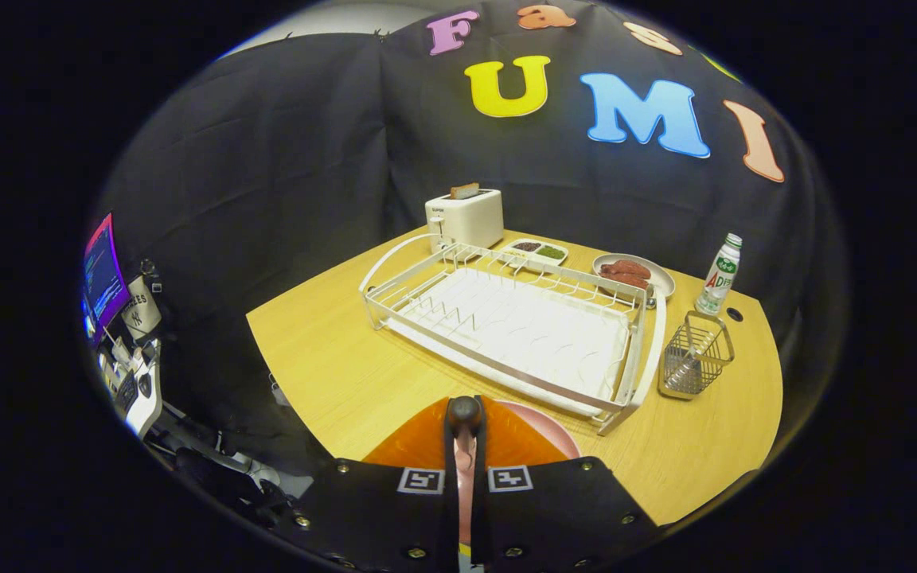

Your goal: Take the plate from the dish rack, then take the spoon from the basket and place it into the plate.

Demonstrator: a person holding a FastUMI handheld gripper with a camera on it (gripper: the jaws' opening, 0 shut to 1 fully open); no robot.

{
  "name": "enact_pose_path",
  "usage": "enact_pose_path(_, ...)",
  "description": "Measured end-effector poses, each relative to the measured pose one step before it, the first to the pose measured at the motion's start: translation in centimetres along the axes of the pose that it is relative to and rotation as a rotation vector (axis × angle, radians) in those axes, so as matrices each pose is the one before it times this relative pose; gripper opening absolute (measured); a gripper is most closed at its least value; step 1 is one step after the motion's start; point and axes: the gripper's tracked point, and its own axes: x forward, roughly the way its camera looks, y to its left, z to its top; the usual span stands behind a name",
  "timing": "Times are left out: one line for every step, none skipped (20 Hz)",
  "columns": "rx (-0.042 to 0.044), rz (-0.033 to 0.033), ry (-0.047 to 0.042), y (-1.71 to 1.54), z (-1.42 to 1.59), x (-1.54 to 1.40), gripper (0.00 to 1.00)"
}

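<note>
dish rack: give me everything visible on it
The dish rack is a white wire frame, metal by the look, with a raised rail round it and a row of short upright prongs along its near-left side. It sits flat on the wooden table over a white drip tray with a curved handle at its far-left end. No dishes stand in it. It lies beyond the gripper, whose fingers are shut on the pink plate; a wire basket stands beside its right end.
</note>
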Motion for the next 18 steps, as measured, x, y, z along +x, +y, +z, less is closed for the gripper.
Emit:
enact_pose_path(0.00355, 0.00674, 0.00043, 0.533, -0.047, 0.093, 0.06)
enact_pose_path(-0.00884, 0.00002, -0.00495, 0.295, 0.257, 0.092, 0.06)
enact_pose_path(-0.01865, -0.00536, -0.00622, 0.282, 0.071, 0.159, 0.06)
enact_pose_path(-0.01494, 0.00326, -0.00048, 0.255, 0.087, -0.005, 0.06)
enact_pose_path(-0.00525, 0.00440, 0.00128, 0.346, -0.080, 0.194, 0.06)
enact_pose_path(0.00428, 0.00006, 0.00059, 0.006, 0.043, -0.009, 0.06)
enact_pose_path(0.00792, -0.00119, 0.00177, -0.137, -0.066, 0.177, 0.08)
enact_pose_path(0.01290, -0.00712, 0.00128, -0.162, 0.053, -0.164, 0.10)
enact_pose_path(0.01177, -0.00246, -0.00306, -0.238, 0.289, 0.101, 0.10)
enact_pose_path(0.00965, -0.00450, -0.00670, -0.232, 0.355, 0.035, 0.13)
enact_pose_path(0.00748, -0.00806, -0.00487, -0.300, 0.144, -0.262, 0.13)
enact_pose_path(0.00285, -0.00501, -0.00438, -0.264, 0.224, -0.173, 0.14)
enact_pose_path(0.00835, 0.00003, -0.00242, -0.120, 0.079, -0.067, 0.15)
enact_pose_path(0.01128, -0.00373, -0.00234, -0.288, 0.115, -0.139, 0.15)
enact_pose_path(0.01170, -0.00060, -0.00439, -0.127, 0.021, -0.225, 0.15)
enact_pose_path(0.00999, -0.00325, -0.00647, -0.217, 0.151, -0.249, 0.15)
enact_pose_path(0.01090, -0.00020, -0.01010, -0.065, 0.198, -0.267, 0.15)
enact_pose_path(0.00701, -0.00608, -0.01213, -0.300, 0.387, -0.216, 0.15)
